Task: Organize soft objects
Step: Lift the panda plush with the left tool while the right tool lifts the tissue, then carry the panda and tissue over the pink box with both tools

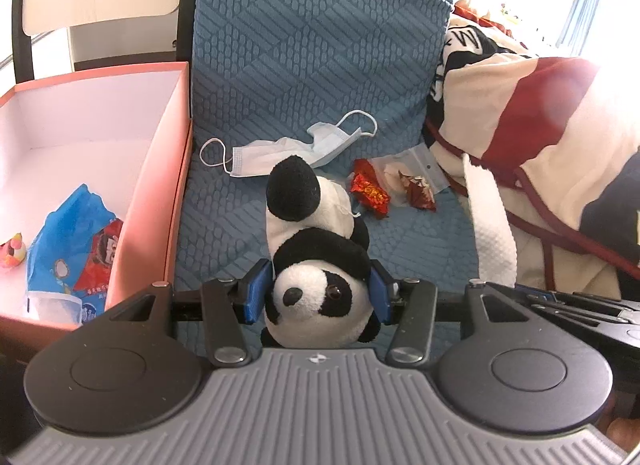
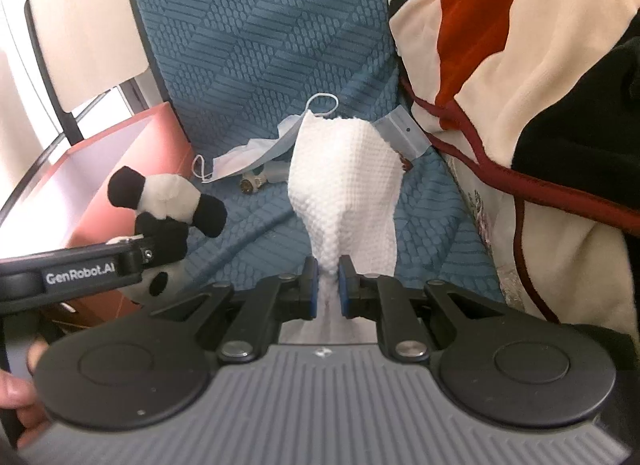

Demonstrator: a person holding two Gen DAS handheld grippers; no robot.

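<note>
The small black-and-white plush panda point(image 1: 316, 261) hangs clamped by its head between the blue pads of the left gripper point(image 1: 318, 291), body dangling above the blue quilted seat cover point(image 1: 304, 65). The white waffle-textured cloth point(image 2: 344, 193) is pinched at a gathered end by the right gripper point(image 2: 328, 285), whose fingers are clenched tight on it; the rest fans out ahead of the fingers over the seat.

The step in hand looks like carrying both soft things to the pink cardboard box point(image 1: 168, 193) standing against the seat's left side. To do it well, the panda should clear the box's near wall fully before the fingers let go, and the cloth's trailing end wants lifting high enough not to drag the pale blue face mask point(image 1: 280, 153) or the red foil sweet wrappers point(image 1: 370, 193) along.

Room is fair: the box holds only a blue printed packet point(image 1: 68, 241) and a small toy, leaving its far half open. On the right, a bulky cream, red and black blanket point(image 1: 540, 145) crowds the seat edge, so moving leftward is the freer way.
</note>
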